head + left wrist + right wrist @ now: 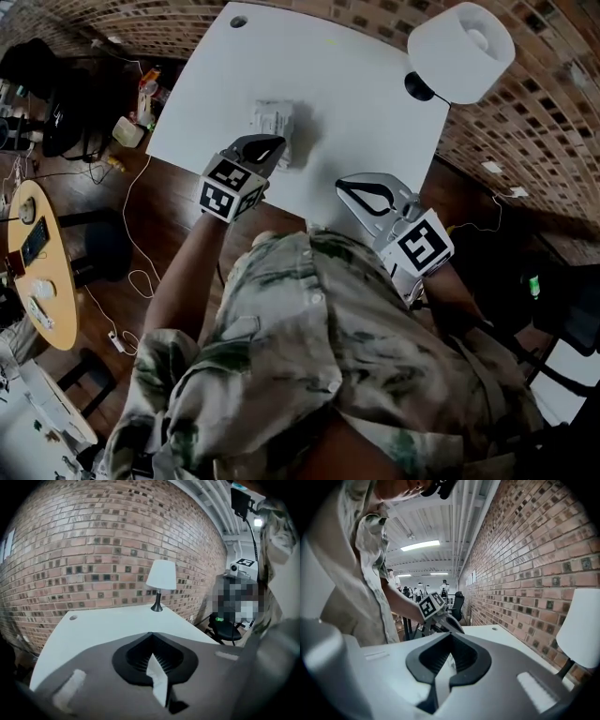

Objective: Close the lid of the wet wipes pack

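Observation:
The white wet wipes pack [278,128] lies on the white table [356,103], a little left of its middle. I cannot tell how its lid stands. My left gripper [282,141] is shut and empty, its tips at the pack's near edge, over or touching it. In the left gripper view the shut left gripper [151,634] hides the pack. My right gripper [341,184] is also shut on nothing, over the table's near edge to the right of the pack. The right gripper view shows the shut right gripper [451,635] and, beyond it, the left gripper [440,613].
A white-shaded lamp [459,49] on a dark base stands at the table's far right corner. A brick wall [93,550] runs behind the table. A round wooden side table [37,272] and cables [141,272] lie on the floor to the left.

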`<action>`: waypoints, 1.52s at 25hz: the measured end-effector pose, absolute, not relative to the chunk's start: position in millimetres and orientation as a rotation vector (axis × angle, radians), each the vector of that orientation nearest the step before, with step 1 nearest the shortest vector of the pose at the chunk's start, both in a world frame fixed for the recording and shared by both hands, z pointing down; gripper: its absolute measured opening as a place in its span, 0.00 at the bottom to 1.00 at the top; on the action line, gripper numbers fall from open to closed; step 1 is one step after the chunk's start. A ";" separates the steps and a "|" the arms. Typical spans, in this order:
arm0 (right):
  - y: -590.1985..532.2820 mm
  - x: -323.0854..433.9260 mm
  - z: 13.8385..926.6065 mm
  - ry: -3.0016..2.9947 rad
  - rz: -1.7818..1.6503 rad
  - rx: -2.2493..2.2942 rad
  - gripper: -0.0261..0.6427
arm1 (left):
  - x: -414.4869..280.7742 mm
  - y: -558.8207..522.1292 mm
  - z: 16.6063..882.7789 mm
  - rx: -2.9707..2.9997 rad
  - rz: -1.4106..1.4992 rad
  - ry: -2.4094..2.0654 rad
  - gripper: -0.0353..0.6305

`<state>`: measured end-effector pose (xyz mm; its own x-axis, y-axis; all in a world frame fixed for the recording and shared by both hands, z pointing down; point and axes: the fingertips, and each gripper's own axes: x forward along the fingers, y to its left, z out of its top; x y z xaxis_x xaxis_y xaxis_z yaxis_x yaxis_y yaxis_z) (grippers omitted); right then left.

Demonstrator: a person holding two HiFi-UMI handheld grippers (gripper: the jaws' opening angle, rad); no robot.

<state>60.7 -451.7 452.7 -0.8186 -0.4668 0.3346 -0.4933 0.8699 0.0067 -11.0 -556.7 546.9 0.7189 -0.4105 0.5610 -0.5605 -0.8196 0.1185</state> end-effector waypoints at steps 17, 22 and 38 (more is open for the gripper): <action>-479.1 84.8 473.3 -2.716 0.224 0.708 0.05 | -40.4 -598.6 631.8 2.404 0.990 -0.875 0.05; -487.8 85.7 476.3 -2.721 0.246 0.692 0.05 | -49.0 -601.3 643.5 2.349 1.003 -0.887 0.05; -492.9 85.4 485.4 -2.712 0.273 0.669 0.05 | -51.8 -602.6 657.1 2.300 0.980 -0.857 0.05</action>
